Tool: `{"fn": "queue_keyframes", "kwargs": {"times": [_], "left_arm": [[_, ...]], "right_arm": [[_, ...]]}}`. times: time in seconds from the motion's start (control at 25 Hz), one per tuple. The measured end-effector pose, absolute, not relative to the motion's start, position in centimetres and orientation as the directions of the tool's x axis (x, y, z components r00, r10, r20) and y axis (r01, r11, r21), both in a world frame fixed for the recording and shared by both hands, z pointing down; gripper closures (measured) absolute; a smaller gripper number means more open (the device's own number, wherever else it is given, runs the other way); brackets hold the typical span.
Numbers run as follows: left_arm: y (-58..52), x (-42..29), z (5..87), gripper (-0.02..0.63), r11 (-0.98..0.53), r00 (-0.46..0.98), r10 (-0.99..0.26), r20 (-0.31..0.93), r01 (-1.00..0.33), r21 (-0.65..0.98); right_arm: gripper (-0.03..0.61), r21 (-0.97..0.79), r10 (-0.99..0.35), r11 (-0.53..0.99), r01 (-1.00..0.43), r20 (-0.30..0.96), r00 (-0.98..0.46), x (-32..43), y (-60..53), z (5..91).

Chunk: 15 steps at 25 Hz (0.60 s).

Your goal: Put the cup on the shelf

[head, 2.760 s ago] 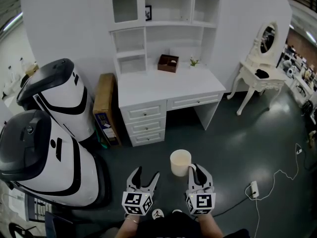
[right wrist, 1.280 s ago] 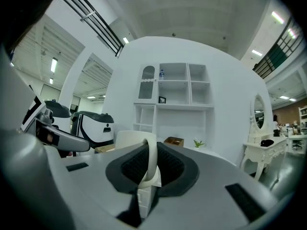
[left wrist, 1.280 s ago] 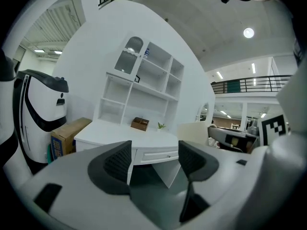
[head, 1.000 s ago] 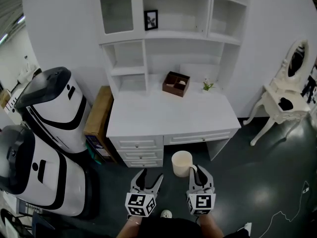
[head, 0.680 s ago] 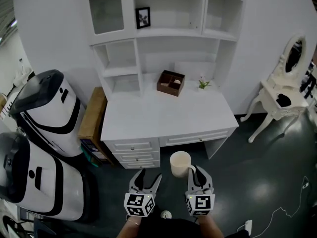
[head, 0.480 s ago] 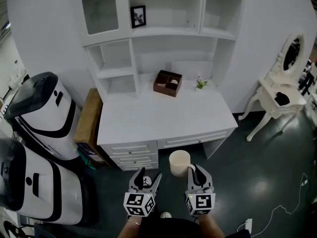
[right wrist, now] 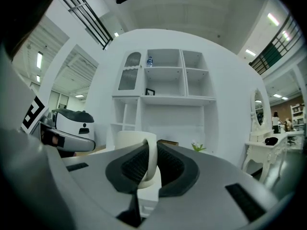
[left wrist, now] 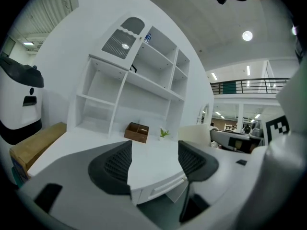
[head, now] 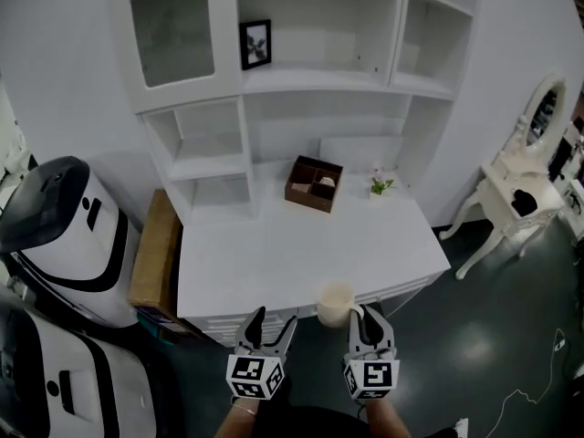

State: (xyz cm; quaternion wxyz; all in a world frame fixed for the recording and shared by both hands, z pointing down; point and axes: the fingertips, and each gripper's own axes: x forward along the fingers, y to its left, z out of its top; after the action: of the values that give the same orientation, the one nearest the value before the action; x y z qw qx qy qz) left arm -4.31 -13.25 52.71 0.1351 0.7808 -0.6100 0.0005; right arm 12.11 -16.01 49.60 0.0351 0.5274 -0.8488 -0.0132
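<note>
White cup (head: 335,302): upright with its mouth facing up, held in the air at the front edge of the tabletop (head: 274,254), not on any shelf.
Right gripper (head: 367,325): jaws clamped on the cup's handle, with the cup's body just beyond the jaw tips.
Left gripper (head: 271,328): jaws apart with nothing between them, beside the right gripper and pointing toward the tabletop.
Tabletop: white desk surface with drawers beneath, mostly bare.
Brown box (head: 313,183): open and divided into compartments, at the back of the tabletop.
Small plant (head: 380,186): near the brown box on its right, not touching it.
Shelf unit (head: 315,85): white, rising from the back of the tabletop, with several open compartments.
Picture frame (head: 255,44): black, standing upright on an upper shelf.
Cardboard box (head: 153,261): brown, against the desk's left side.
Machines (head: 64,235): two white-and-black bodies, left of the cardboard box.
Dressing table (head: 516,194): white with an oval mirror, well to the right on the dark floor.
</note>
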Motion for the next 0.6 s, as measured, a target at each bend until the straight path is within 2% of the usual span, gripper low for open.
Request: {"fn": "queue_keyframes", "kwargs": {"times": [0.28, 0.6], "left_arm": [[-22.1, -10.1, 50.4, 0.314, -0.252, 0.280, -0.950, 0.139, -0.949, 0.191], [-29.0, -13.8, 50.2, 0.314, -0.300, 0.328, -0.931, 0.162, -0.938, 0.176]], "right_arm": [[0.531, 0.051, -0.907, 0.420, -0.906, 0.016, -0.420, 6.4, -23.8, 48.0], [0.531, 0.020, -0.930, 0.367, -0.930, 0.015, -0.366, 2.8, -29.7, 47.8]]}}
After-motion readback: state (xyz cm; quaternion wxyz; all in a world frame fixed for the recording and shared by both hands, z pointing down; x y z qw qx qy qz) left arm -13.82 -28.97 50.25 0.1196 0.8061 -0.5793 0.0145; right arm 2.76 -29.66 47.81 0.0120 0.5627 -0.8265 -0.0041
